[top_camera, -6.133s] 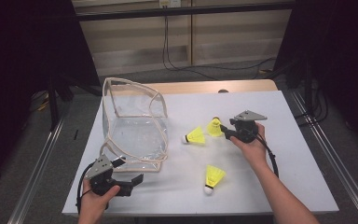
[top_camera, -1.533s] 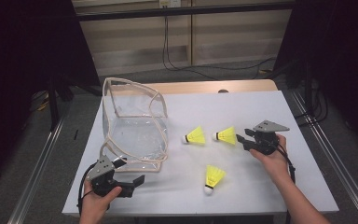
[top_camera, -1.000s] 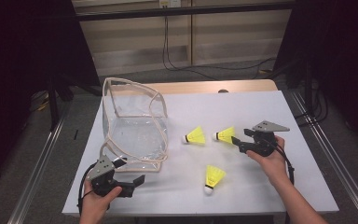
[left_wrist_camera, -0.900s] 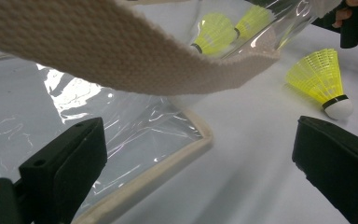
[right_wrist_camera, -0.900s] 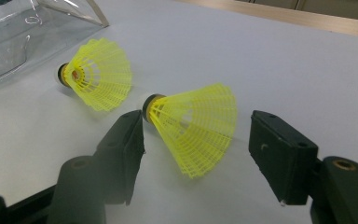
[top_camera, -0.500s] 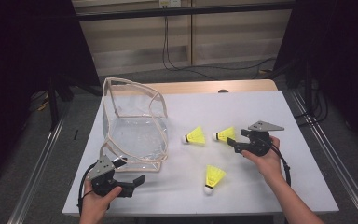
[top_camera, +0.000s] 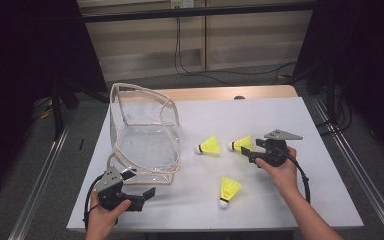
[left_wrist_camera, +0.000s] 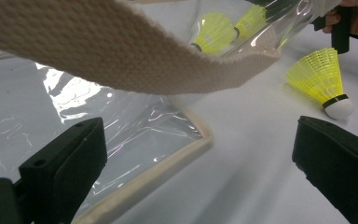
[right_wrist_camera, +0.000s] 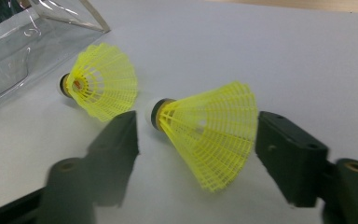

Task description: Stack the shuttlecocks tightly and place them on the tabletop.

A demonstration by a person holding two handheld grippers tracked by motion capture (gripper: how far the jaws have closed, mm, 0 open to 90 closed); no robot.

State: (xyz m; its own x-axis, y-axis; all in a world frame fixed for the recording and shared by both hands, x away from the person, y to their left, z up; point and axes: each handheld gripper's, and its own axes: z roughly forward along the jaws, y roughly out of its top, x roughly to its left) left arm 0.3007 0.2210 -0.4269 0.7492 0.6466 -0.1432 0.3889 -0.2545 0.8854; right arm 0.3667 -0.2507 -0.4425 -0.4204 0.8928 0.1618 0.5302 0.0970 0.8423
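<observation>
Right gripper (top_camera: 248, 153): jaws part open and just been closing, one either side of the nearest shuttlecock (right_wrist_camera: 208, 129), which lies on its side between them; pads appear clear of its skirt, though the near jaw is blurred. A second shuttlecock (right_wrist_camera: 100, 82) lies just beyond the jaw tips, beside the clear bag (top_camera: 145, 140). A third shuttlecock (top_camera: 228, 190) lies nearer the person. Left gripper (top_camera: 142, 197): jaws wide, nothing held, at the bag's near corner
</observation>
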